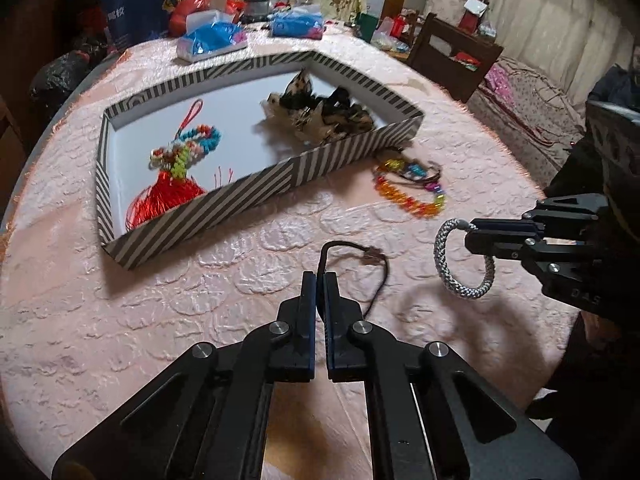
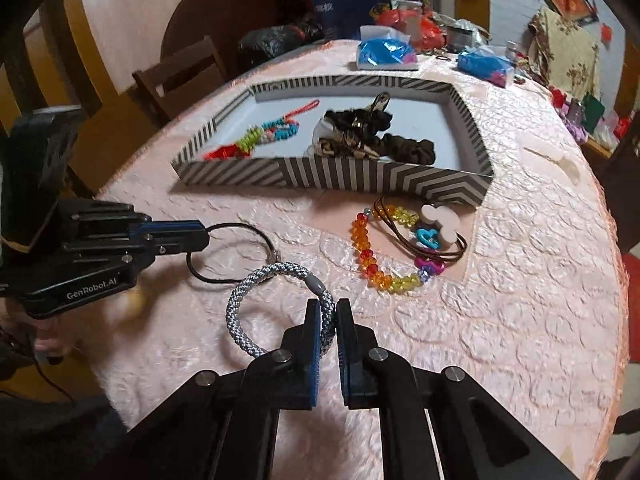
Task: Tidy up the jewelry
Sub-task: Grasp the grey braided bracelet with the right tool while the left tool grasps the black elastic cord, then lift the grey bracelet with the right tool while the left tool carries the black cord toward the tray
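- Our left gripper (image 1: 320, 276) is clenched on the thin black cord bracelet with a small metal charm (image 1: 370, 258), holding it just above the desk (image 1: 200, 320), on the near side of the striped black-and-white cardboard tray (image 1: 224, 200).
- Our right gripper (image 2: 328, 312) is clamped on the braided silver-grey rope bracelet with a grey clasp (image 2: 256, 280); the loop hangs out to the left of its fingers, off the pink quilted cover, also on the near side of the tray.
- From the right wrist view, the black cord loop sits just beside the rope bracelet, the two nearly touching.
- Inside the tray we see a beaded multicolour charm with a red tassel (image 1: 180, 160) at one end and a heap of dark and leopard-print fabric scrunchies (image 1: 320, 112) at the other.
- Just outside the tray's near wall lies a string of orange, red and yellow faceted beads (image 2: 376, 256), tangled with brown cords (image 2: 404, 232) and a white mouse-head-shaped piece (image 2: 440, 220), all resting on the desk.
- Beyond the tray's far side, blue tissue packs (image 2: 384, 54) and assorted bags clutter the desk.
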A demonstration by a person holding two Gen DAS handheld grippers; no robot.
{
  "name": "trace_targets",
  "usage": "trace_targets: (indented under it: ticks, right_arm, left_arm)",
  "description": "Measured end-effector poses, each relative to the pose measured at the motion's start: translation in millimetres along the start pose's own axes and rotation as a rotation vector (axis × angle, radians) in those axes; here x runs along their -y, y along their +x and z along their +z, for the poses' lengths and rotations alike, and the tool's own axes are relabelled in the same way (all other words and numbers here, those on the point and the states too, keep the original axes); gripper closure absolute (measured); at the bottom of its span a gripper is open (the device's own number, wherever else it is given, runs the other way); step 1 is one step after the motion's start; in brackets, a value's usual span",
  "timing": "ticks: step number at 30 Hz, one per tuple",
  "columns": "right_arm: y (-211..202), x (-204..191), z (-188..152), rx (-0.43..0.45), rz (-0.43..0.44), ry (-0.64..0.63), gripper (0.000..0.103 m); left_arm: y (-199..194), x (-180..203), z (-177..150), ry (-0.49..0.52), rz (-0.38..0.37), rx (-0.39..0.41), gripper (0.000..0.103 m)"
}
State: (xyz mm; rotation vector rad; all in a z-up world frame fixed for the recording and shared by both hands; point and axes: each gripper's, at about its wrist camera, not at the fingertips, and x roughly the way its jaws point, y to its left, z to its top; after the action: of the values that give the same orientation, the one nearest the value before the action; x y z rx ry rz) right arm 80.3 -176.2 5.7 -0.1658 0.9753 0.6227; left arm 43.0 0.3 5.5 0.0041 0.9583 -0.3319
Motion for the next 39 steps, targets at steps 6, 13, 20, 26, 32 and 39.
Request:
trace_targets:
  ticks: [6,13,20,26,32,39]
  right_arm:
    - [-12,3,-10,-0.005,-0.039,0.067,0.096]
    - [-24,8,-18,-0.021,-0.073,0.138,0.096]
    - [-41,-6,-13,-0.073,-0.099,0.097,0.096]
    - [-63,-19,-7,-0.081,-0.143,0.035,0.096]
    - [-76,-24,0,-0.073,-0.172,0.011,0.096]
    - [-75,-24,3,-0.080,-0.179,0.008,0.096]
  left_arm:
    - [-34,9,7,0.022,-0.016,0.057,0.101]
    - [-61,12,9,0.004,0.015,0.064,0.101]
    - [-80,4,11,-0.021,0.115,0.043,0.101]
    - [-94,-1,6,-0.021,0.148,0.056,0.101]
    - [-100,-5,4,-0.034,0.143,0.067,0.101]
    - [-101,-9,5,-0.043,0.149,0.072,0.101]
